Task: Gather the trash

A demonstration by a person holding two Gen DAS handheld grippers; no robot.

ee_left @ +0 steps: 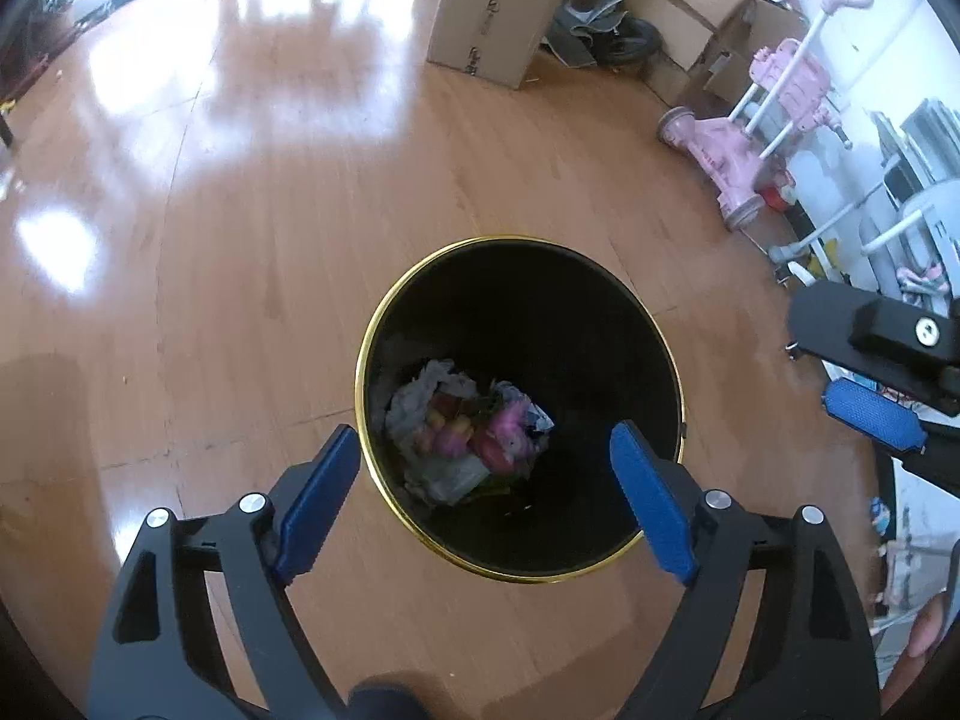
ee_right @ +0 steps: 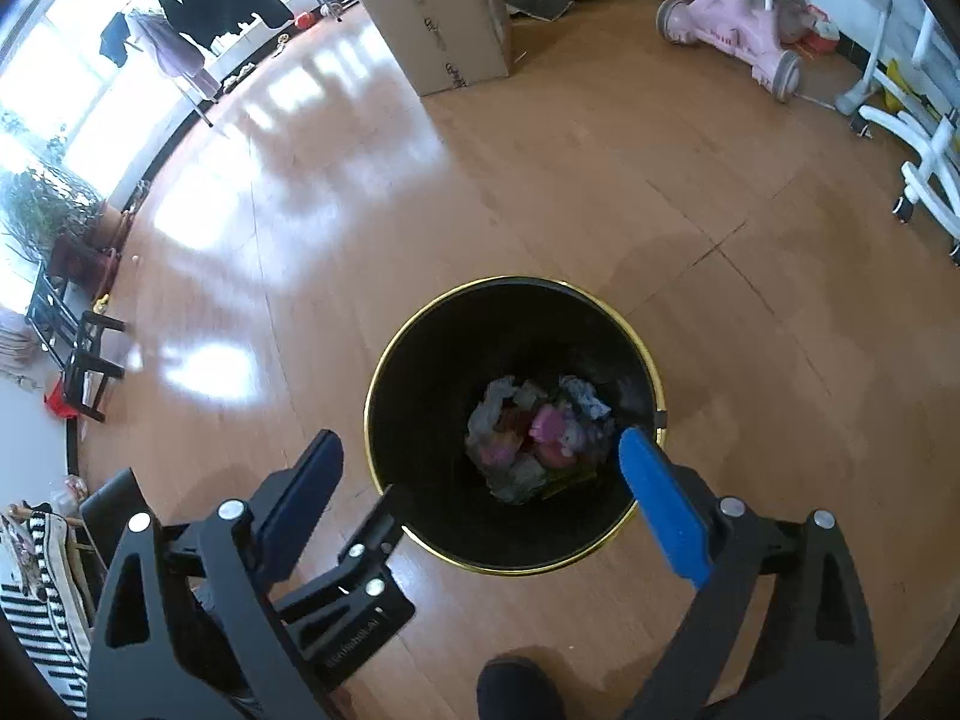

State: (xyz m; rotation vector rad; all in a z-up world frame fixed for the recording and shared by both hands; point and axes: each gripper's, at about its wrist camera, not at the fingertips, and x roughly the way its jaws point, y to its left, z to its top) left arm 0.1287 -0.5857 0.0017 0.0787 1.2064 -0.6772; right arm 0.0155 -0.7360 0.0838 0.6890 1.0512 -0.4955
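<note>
A: Where is the trash?

B: A crumpled heap of trash (ee_left: 468,432) lies at the bottom of the black bin (ee_left: 600,324) with the gold rim, which stands on the wooden floor (ee_left: 270,240).

A: And the grippers?

B: The left gripper (ee_left: 486,468) hangs above the bin's near rim, released, nothing between its 2 blue pads. The right gripper (ee_right: 480,474) is spread wide over the same bin, empty too.

A: Anything else around the bin?

B: Beyond it stands a cardboard box (ee_left: 498,12). A pink toy cart (ee_left: 750,138) sits beyond the bin, to the right.
</note>
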